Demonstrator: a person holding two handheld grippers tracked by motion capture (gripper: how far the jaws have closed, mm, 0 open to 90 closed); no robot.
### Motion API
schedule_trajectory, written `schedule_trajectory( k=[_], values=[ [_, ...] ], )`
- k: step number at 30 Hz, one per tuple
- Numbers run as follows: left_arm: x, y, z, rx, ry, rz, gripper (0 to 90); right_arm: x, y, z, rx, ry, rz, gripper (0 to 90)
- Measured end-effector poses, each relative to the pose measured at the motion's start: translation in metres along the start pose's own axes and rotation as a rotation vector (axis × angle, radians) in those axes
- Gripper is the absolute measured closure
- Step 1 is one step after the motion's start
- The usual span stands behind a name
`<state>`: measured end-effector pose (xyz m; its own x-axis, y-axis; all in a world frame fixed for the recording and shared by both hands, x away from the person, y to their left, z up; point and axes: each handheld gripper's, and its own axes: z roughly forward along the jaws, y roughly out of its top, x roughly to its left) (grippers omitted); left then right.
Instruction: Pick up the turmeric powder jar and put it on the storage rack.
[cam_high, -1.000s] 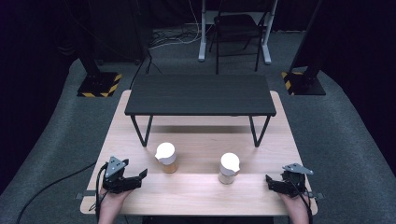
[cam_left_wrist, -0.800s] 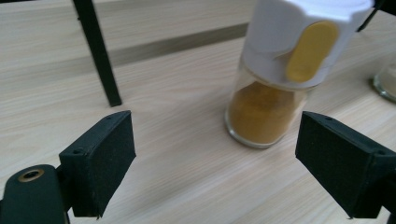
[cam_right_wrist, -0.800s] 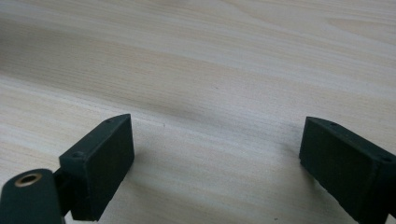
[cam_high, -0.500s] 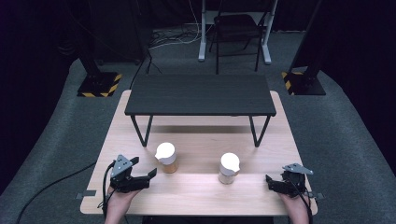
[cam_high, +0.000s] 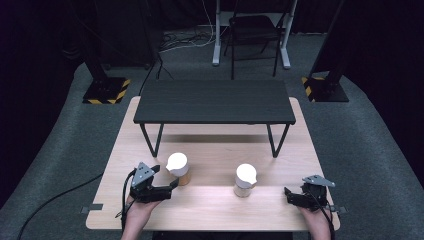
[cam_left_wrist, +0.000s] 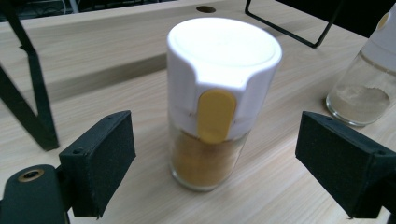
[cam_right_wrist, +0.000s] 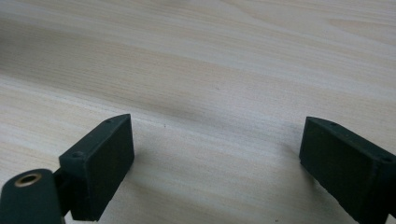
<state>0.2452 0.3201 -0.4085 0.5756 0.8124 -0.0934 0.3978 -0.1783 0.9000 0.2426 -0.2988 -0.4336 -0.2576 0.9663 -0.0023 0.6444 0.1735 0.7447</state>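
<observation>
The spice jar (cam_high: 178, 168) with the white cap is seen in the high view on the near half of the wooden table (cam_high: 210, 210), in front of the black metal stand (cam_high: 215, 101). The left gripper (cam_high: 172, 186) is placed just beside it, probably so that a grasp can be made. The second jar (cam_high: 245, 180) is left apart at the right, and the right gripper (cam_high: 289, 194) is rested near the table's right edge, away from both jars.

In the left gripper view, the spice jar (cam_left_wrist: 219, 98) is framed upright between wide jaws, with gaps on both sides, so nothing is gripped yet. Its yellow tab (cam_left_wrist: 215, 115) is turned to the camera.

In the right gripper view, the jaws are held wide over bare wood (cam_right_wrist: 210, 70).
</observation>
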Motion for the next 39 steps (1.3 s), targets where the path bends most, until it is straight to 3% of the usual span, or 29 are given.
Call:
schedule_trajectory(
  k=[12, 24, 30, 39],
  values=[
    [-0.006, 0.011, 0.024, 0.021, -0.001, 0.007, 12.1, 0.000, 0.000, 0.000, 0.000, 0.003, -0.002, 9.2],
    [-0.011, 0.015, 0.047, 0.026, 0.046, 0.020, 19.0, -0.001, 0.000, 0.000, 0.001, 0.006, -0.006, 8.7],
    [-0.015, 0.014, 0.051, 0.020, 0.064, 0.027, 28.9, -0.001, 0.000, 0.000, 0.001, 0.007, -0.006, 8.6],
    [-0.019, 0.021, 0.051, 0.045, 0.076, 0.030, 29.8, -0.001, 0.000, 0.000, 0.001, 0.008, -0.007, 8.6]
  ],
)
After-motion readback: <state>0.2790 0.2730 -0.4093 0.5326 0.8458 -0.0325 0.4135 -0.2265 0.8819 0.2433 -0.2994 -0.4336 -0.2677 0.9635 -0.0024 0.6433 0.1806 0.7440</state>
